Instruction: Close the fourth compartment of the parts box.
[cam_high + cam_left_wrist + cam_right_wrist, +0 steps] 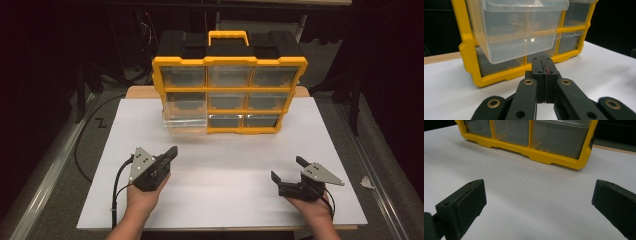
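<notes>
A yellow and black organizer point(229, 61) with several clear drawers stands at the back middle of the white tabletop point(225, 180). Its lower left clear drawer point(184, 123) is pulled partway out. My left gripper point(173, 152) is shut with nothing in it, a short way in front of that drawer and pointing at it. In the left gripper view the drawer point(519, 32) juts out of the yellow frame point(469, 57) just beyond my shut gripper point(543, 62). My right gripper point(286, 168) stands open and empty at the front right, and its view faces the organizer's bottom row point(549, 157) over bare table between its fingers point(466, 202).
The white board lies on a wooden table point(140, 92) with its edges close at front and sides. A black cable point(80, 150) curls on the floor to the left. A crumpled white scrap point(367, 182) lies on the floor to the right.
</notes>
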